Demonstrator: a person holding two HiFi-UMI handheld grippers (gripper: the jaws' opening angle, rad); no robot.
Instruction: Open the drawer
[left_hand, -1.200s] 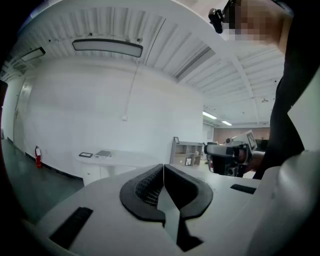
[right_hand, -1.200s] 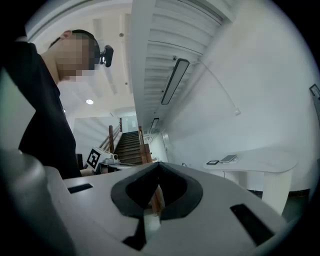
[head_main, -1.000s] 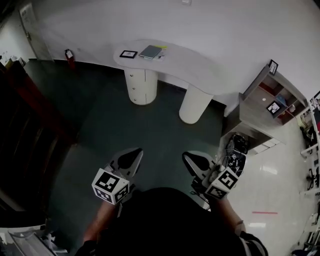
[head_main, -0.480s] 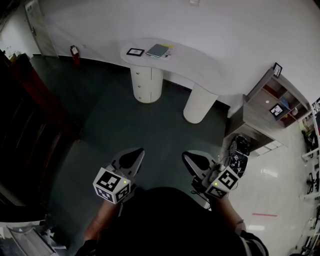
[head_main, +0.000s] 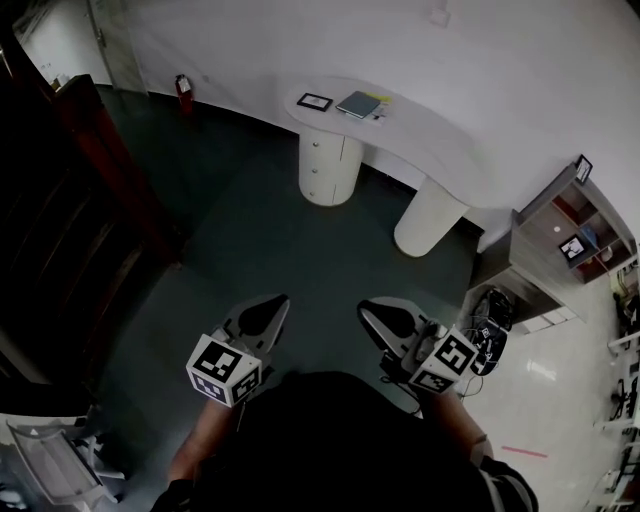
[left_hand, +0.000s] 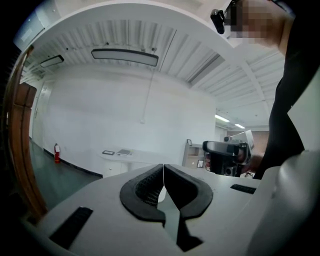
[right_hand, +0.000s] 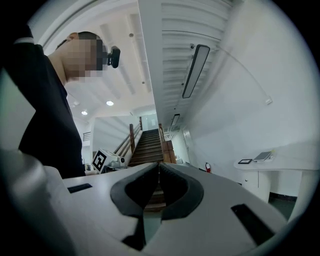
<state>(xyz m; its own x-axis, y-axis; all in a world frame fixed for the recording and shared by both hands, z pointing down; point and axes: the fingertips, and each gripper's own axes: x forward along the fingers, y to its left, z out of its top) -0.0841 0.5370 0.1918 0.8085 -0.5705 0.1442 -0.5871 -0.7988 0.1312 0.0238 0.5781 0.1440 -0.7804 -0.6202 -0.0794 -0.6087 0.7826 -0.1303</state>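
A white curved desk (head_main: 420, 130) stands by the far wall on two round pedestals. The left pedestal (head_main: 330, 165) carries a stack of small drawer fronts, all shut. My left gripper (head_main: 274, 303) and right gripper (head_main: 368, 307) are held side by side over the dark green floor, well short of the desk. Both are shut with nothing between their pads. In the left gripper view the jaws (left_hand: 163, 170) meet and the desk (left_hand: 125, 156) shows small and far beyond them. The right gripper view has its jaws (right_hand: 159, 167) touching and the desk (right_hand: 260, 165) at the right edge.
A dark wooden wall (head_main: 70, 220) runs along the left, with a red fire extinguisher (head_main: 183, 88) at its far end. A frame (head_main: 315, 101) and a notebook (head_main: 358, 103) lie on the desk. A shelf unit (head_main: 565, 235) and tangled cables (head_main: 490, 325) stand at the right. Stairs (right_hand: 150, 145) rise behind.
The head view has swung: the desk has slid right in the picture and the dark wall fills more of the left. Both grippers keep their places and stay shut.
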